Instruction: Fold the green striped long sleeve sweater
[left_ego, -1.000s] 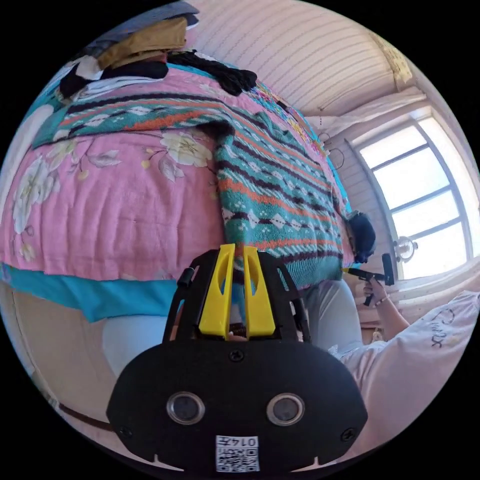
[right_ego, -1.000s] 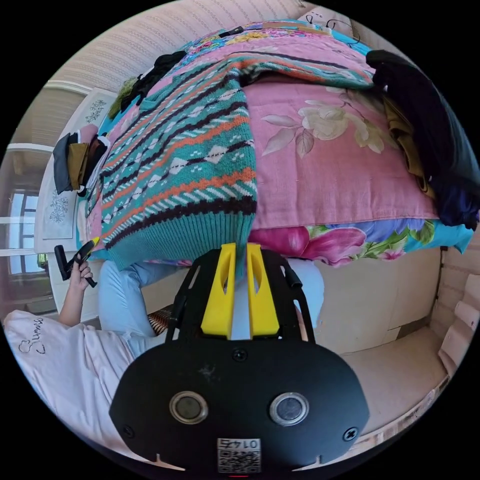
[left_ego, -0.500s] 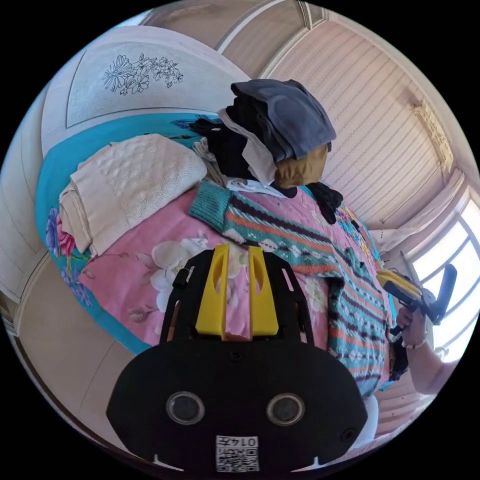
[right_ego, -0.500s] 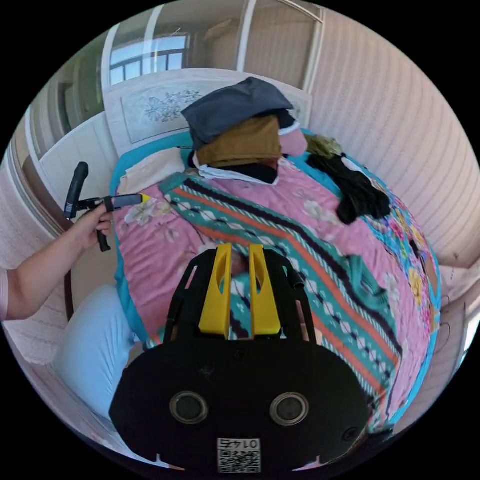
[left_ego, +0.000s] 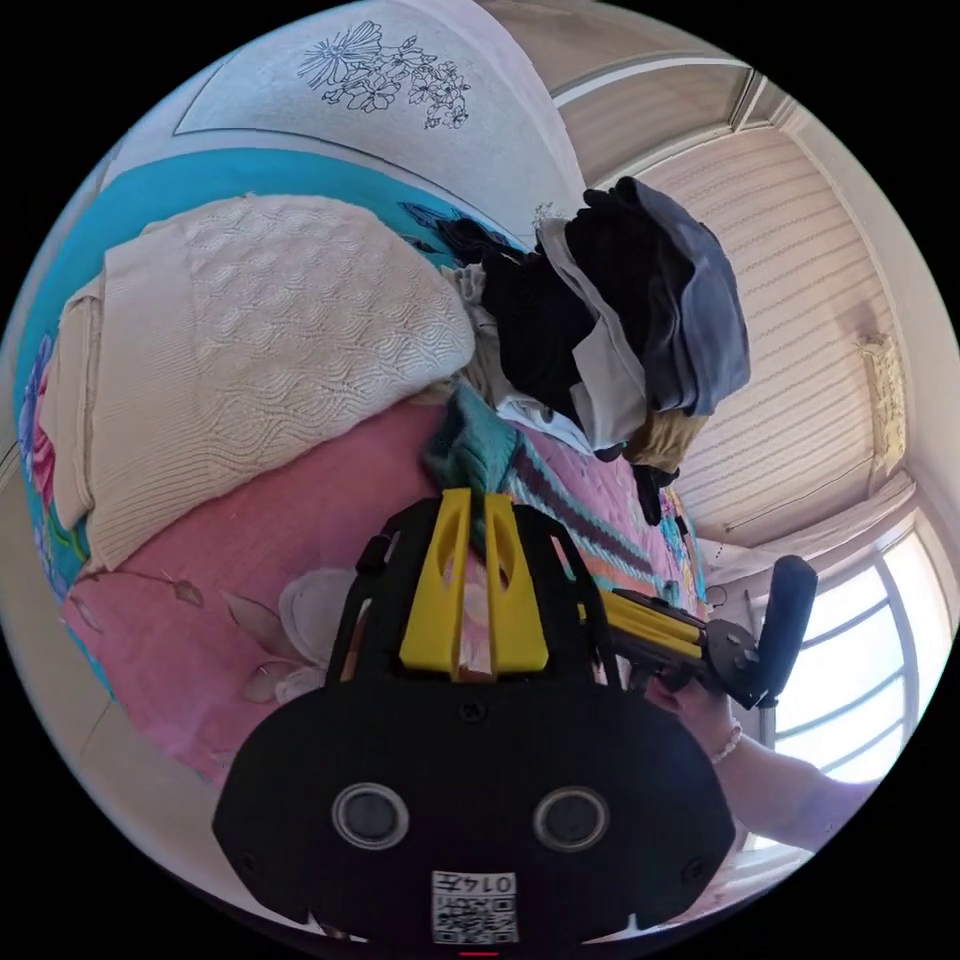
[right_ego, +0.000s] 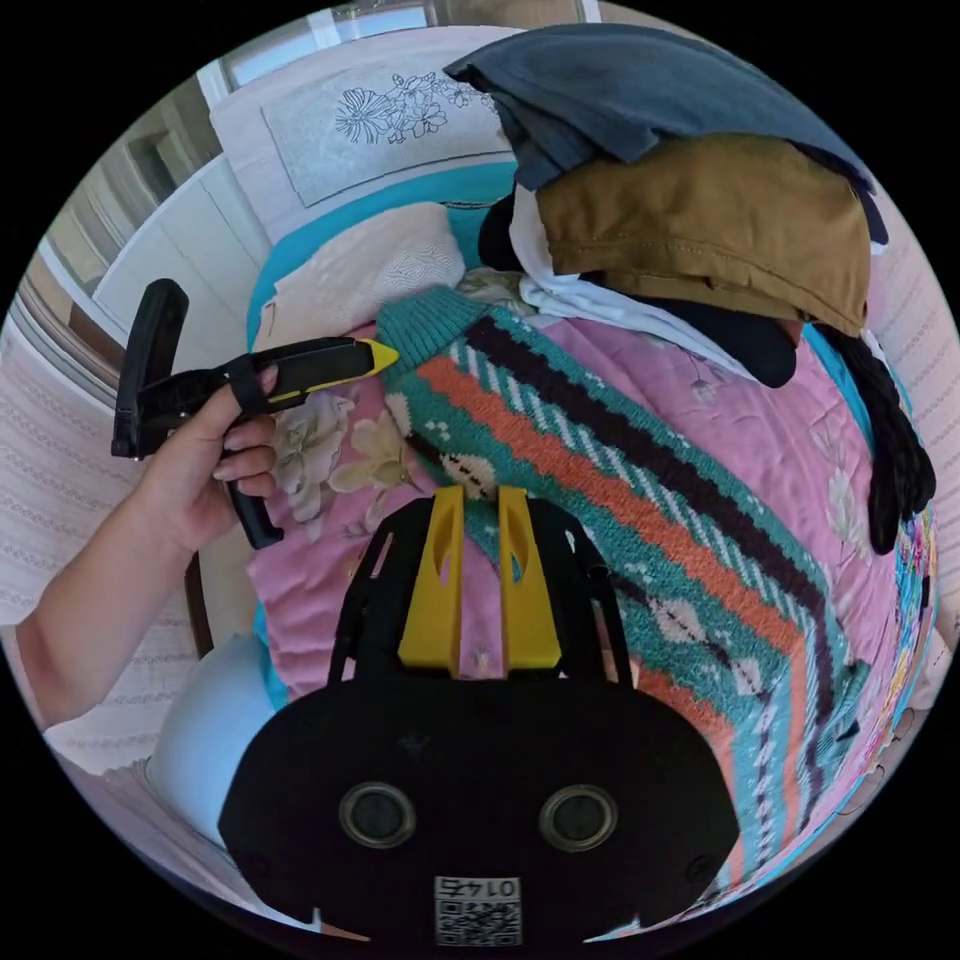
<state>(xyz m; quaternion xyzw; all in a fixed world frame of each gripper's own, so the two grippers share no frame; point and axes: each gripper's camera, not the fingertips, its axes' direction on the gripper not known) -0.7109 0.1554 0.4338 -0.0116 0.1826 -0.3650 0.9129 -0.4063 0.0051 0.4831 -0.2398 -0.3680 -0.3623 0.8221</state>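
Observation:
The green striped sweater lies spread on a pink floral quilt, one sleeve stretched toward the headboard. That sleeve's teal cuff ends beside a pile of clothes. My left gripper has its jaws close together, pinching the edge of the cuff. In the right gripper view a hand holds the left gripper, its tip at the cuff. My right gripper hovers over the middle of the sleeve, jaws slightly apart, holding nothing. Part of the right gripper shows in the left gripper view.
A pile of grey, brown, white and black clothes sits just past the cuff. A folded cream knit lies beside it near the headboard. A black garment lies at the far bed edge. A window is behind.
Both grippers have left the sweater's hem at the bed edge and come up to the sleeve. The left jaws, wider half a second ago, have narrowed on the cuff.

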